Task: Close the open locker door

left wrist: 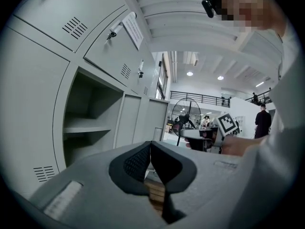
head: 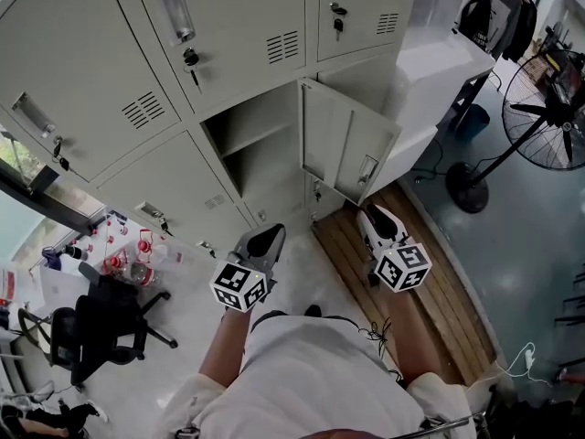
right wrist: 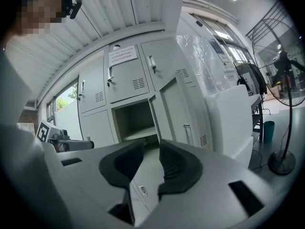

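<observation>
**Clearances at the open locker**

Bare floor (head: 300, 277) in front of locker bank: free passage up to open compartment (head: 274, 174). Compartment split by one shelf (head: 245, 144), with room above and below. Locker door (head: 345, 144) swung out at right, barring the approach from the wooden platform (head: 411, 286). White cabinet (head: 443, 76) near the door's free edge, slim gap only. Office chair (head: 101, 323) and fan (head: 548, 99) well apart, off to the sides.

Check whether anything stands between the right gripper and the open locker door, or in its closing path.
Nothing visible does: the right gripper has open space to the locker door, whose swing shut looks clear.
</observation>
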`<state>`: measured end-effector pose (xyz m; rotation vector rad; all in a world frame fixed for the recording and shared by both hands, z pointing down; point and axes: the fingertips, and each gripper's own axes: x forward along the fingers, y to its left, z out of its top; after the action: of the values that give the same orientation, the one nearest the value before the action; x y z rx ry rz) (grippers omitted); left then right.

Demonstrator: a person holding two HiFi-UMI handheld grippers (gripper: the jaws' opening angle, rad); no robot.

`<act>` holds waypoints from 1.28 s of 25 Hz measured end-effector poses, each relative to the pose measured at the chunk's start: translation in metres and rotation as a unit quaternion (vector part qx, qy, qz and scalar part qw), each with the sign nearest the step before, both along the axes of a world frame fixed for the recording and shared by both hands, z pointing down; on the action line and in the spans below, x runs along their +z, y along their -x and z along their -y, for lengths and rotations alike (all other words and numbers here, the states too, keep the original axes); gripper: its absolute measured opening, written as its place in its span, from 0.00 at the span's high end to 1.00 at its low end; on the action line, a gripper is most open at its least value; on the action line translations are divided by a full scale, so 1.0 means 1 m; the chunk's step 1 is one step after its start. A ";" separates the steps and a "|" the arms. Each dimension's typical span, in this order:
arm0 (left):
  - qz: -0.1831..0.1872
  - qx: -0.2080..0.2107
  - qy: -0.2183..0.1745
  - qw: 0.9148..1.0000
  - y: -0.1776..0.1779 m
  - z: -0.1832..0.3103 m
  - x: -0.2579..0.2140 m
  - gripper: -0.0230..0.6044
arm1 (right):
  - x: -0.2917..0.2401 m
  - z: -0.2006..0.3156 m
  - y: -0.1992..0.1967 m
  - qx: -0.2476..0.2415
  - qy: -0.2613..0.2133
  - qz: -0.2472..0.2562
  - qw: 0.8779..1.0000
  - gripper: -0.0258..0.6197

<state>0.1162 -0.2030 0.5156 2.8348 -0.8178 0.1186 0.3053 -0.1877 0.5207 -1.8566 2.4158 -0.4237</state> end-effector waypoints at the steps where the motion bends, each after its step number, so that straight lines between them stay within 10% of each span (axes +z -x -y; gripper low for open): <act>1: 0.001 0.000 0.003 1.000 -0.001 0.003 0.002 0.94 | 0.002 0.003 -0.001 0.001 0.002 -0.002 1.000 0.82; 32: -0.006 0.081 0.017 0.997 -0.002 0.070 -0.001 0.94 | -0.003 0.089 -0.086 0.140 0.017 -0.059 0.988 0.77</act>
<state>0.1185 -0.2726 0.5141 2.8634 -0.5779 0.1353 0.3917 -0.2765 0.5173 -2.2529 2.1767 -0.3428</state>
